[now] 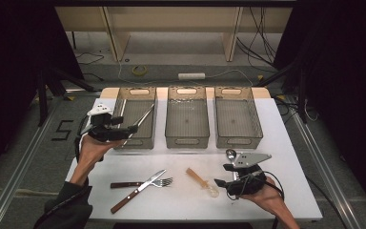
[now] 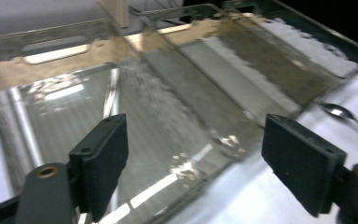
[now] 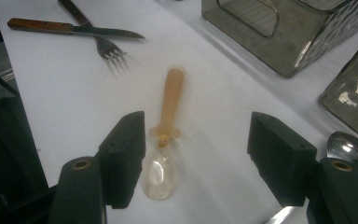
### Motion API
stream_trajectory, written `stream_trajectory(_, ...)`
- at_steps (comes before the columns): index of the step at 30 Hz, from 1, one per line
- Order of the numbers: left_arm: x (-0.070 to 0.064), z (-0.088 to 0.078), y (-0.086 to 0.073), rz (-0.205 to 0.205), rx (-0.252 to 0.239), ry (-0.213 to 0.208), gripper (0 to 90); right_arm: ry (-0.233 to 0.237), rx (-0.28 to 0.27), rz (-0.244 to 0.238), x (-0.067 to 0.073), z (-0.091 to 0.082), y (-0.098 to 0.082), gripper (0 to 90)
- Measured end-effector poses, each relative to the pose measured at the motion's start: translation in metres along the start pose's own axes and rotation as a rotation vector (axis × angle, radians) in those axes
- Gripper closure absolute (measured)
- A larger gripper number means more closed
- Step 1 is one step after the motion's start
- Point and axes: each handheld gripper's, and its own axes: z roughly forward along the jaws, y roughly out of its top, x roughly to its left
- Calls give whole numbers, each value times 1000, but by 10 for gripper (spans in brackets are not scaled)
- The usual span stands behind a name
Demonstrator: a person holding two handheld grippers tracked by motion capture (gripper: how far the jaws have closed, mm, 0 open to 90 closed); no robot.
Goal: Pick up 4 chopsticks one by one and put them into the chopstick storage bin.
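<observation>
My left tongs point(image 1: 134, 128) stood apart and empty over the left bin point(image 1: 124, 109), while my right tongs point(image 1: 220, 182) stood apart around the spoon point(image 3: 164, 140) lying flat on the surface point(image 1: 181, 200), ready to clamp.

One readable mark: black digit "5" point(image 1: 63, 130) on the floor, at nine o'clock of the table point(image 1: 286, 191).

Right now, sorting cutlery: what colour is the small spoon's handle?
Pale orange handle, clearest in the right gripper view.
</observation>
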Motion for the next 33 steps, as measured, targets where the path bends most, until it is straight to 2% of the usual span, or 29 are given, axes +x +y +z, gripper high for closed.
stream_trajectory(6,-24,-7,-3,47,-2,-50,174,-7,-2,6,0,-1,0,376)
stream_trajectory(9,-30,-6,-7,34,-7,-69,168,-11,-2,12,0,-1,0,375)
stream_trajectory(18,-42,-9,-19,35,-2,-112,160,-16,3,26,0,1,-1,373)
stream_trajectory(20,-45,-8,-21,50,-3,-111,159,-17,5,29,0,2,-1,373)
stream_trajectory(33,-57,-10,-35,49,11,-135,159,-10,19,55,5,10,3,373)
